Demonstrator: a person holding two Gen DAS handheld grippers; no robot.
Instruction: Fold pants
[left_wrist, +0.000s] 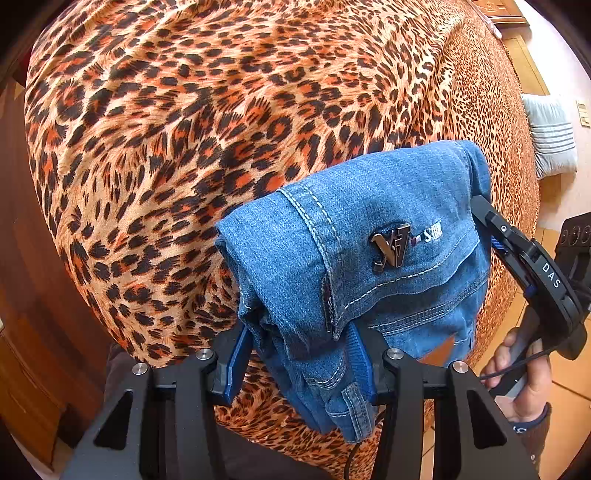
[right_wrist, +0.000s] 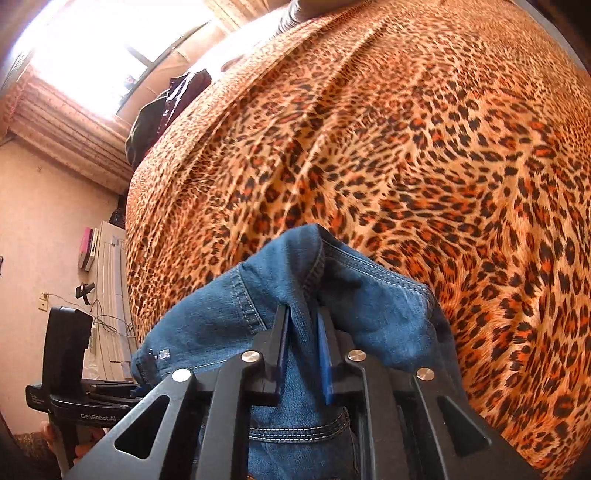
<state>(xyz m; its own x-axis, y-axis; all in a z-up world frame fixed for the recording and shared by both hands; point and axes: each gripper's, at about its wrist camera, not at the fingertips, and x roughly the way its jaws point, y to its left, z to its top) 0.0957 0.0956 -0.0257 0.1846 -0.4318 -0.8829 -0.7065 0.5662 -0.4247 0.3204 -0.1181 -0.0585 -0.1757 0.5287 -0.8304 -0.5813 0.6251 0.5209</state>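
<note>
The pants (left_wrist: 369, 258) are blue denim, already doubled into a thick bundle, and they sit at the near edge of the bed (left_wrist: 184, 129), on its leopard-print cover, between the two tools. From where I stand they look heavy for cloth and fairly stiff: the layers hold a rounded shape rather than going flat, and the stitched seams and waistband stand up as ridges. They are not fragile or slippery, though a stack this thick will probably spring open if let go too soon. A metal badge (left_wrist: 390, 249) is fixed to the top layer, a hard spot best kept clear of the pads.

The left gripper (left_wrist: 301, 354) has its jaws partly open around the lower end of the bundle; the right-hand blue pad lies against the denim, while the other pad stands a little off it, so I would not call this a firm grip. The right gripper (right_wrist: 303, 350) has its jaws narrow, with a raised ridge of denim between the pads; whether they press on it I cannot tell.

The best hold, I judge, is across the full stack near a folded edge, catching every layer at once.

There is no container here.
</note>
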